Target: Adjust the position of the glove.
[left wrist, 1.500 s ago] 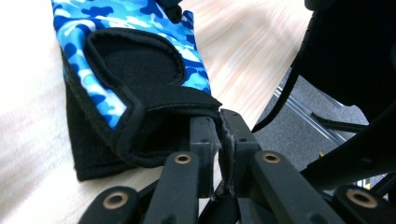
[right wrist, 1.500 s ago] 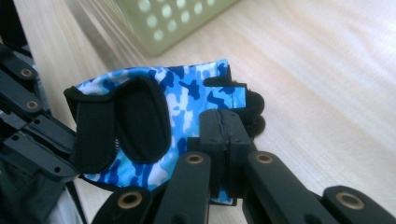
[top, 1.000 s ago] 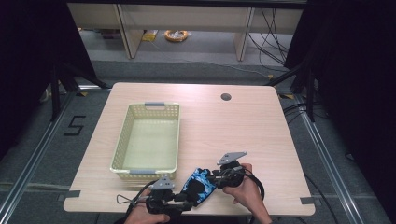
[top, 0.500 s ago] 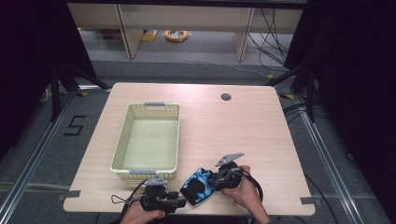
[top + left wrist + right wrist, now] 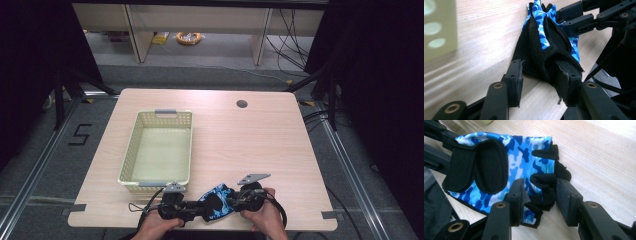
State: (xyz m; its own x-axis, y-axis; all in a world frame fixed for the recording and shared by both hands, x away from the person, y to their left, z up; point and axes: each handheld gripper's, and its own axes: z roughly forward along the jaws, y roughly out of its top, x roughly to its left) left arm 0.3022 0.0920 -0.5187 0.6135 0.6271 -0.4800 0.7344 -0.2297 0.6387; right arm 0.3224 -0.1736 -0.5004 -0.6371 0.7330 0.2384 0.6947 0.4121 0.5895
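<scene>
Two hand-held grippers meet on a blue camouflage glove [image 5: 216, 201] at the near edge of the table [image 5: 280, 145], in front of the near right corner of a pale yellow basket [image 5: 159, 150]. The left gripper [image 5: 539, 82] has just been closing; its jaws straddle the black wrist end of the glove, one pad under the folded cuff, the other beside the fabric, and whether they pinch it cannot be told. The right gripper [image 5: 540, 200] stands with its jaws partly apart around the glove's black finger stubs, one pad touching them, the other just beside; a firm clamp is not evident.

To do this step well, each gripper should probably bite squarely on both layers of cloth before any lift, keeping the glove stretched between them so it does not slip or bunch.

From above, the hands [image 5: 260, 220] and gripper bodies cover much of the glove, and the person's forearms are cut off by the frame's bottom.
</scene>
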